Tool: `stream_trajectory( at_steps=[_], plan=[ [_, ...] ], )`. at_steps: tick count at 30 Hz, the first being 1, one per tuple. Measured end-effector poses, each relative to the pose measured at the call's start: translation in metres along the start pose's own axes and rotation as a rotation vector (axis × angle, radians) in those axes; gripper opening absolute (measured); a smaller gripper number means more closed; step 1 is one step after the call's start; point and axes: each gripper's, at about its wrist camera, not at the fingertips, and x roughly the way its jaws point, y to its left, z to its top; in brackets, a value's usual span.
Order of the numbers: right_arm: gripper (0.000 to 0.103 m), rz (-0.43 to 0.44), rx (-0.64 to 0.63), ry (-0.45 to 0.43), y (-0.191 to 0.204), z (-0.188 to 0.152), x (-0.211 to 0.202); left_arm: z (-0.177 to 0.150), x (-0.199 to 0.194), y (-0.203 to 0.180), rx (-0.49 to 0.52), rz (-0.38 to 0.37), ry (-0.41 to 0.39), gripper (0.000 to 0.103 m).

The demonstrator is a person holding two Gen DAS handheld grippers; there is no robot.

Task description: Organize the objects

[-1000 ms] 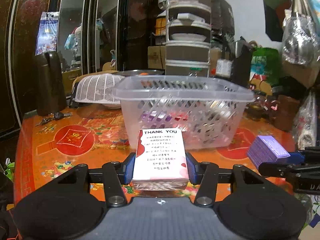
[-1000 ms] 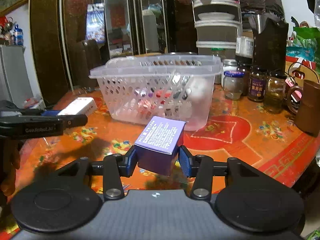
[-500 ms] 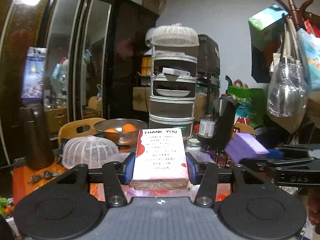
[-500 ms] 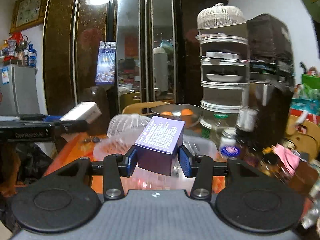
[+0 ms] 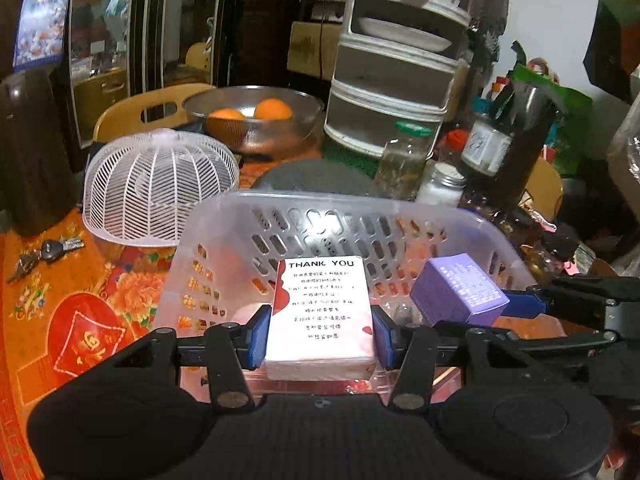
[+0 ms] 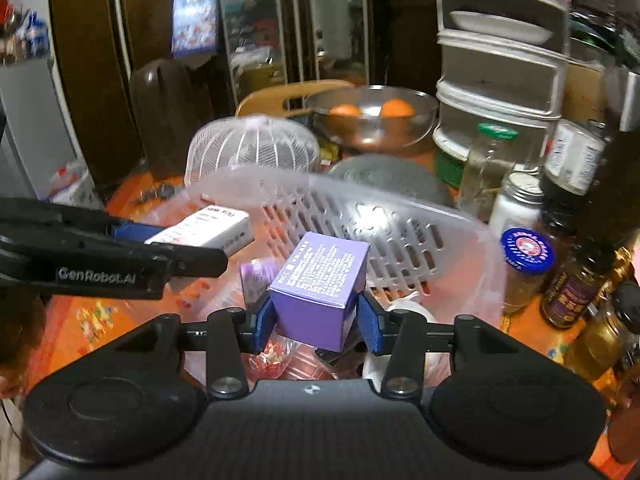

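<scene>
My left gripper (image 5: 320,330) is shut on a white "THANK YOU" box (image 5: 320,312) and holds it over the clear plastic basket (image 5: 280,208). My right gripper (image 6: 318,318) is shut on a purple box (image 6: 320,280), also over the basket (image 6: 420,216). The purple box shows at the right in the left wrist view (image 5: 460,292); the white box shows at the left in the right wrist view (image 6: 208,230). Several small items lie in the basket's bottom, partly hidden.
A white mesh food cover (image 5: 156,184) and a metal bowl of oranges (image 5: 252,120) stand behind the basket. Keys (image 5: 44,252) lie at the left. Jars (image 6: 524,268) and a tiered rack (image 5: 396,80) crowd the right and back.
Both grippers, raised high half a second ago, have tilted down and come over the basket's open top, each still holding its box.
</scene>
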Motion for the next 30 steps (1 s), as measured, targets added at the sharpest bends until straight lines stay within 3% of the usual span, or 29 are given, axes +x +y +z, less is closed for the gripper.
stream_trajectory(
  at_steps=[12, 13, 15, 17, 19, 20, 22, 24, 27, 30],
  plan=[
    [0.051, 0.003, -0.026, 0.05, 0.005, 0.001, 0.017, -0.004, 0.024, 0.006, -0.001, 0.024, 0.038, 0.055],
    [0.055, -0.009, -0.033, 0.038, 0.007, 0.001, 0.016, -0.005, 0.023, 0.005, 0.005, 0.025, 0.025, 0.058],
    [0.081, -0.05, -0.042, -0.009, 0.009, -0.001, 0.009, -0.005, 0.018, 0.005, 0.005, 0.021, -0.007, 0.069],
    [0.088, -0.053, -0.036, -0.045, 0.007, -0.003, -0.001, -0.005, 0.011, 0.007, -0.007, 0.011, -0.046, 0.083],
    [0.092, -0.028, -0.006, -0.075, 0.002, -0.006, -0.012, -0.008, -0.001, 0.009, -0.018, -0.003, -0.098, 0.084],
    [0.1, -0.027, 0.002, -0.095, 0.001, -0.008, -0.018, -0.011, -0.008, 0.009, -0.019, -0.006, -0.129, 0.088],
    [0.103, -0.038, 0.014, -0.151, -0.001, -0.014, -0.035, -0.018, -0.026, 0.008, -0.009, -0.009, -0.189, 0.097],
    [0.103, -0.029, 0.013, -0.193, -0.002, -0.023, -0.054, -0.028, -0.045, 0.008, 0.0, -0.011, -0.254, 0.099],
    [0.103, -0.051, 0.036, -0.211, -0.002, -0.033, -0.075, -0.048, -0.076, 0.009, -0.001, -0.04, -0.34, 0.099],
    [0.103, -0.129, 0.058, -0.197, 0.0, -0.044, -0.093, -0.065, -0.103, 0.007, 0.01, -0.057, -0.38, 0.101]
  ],
)
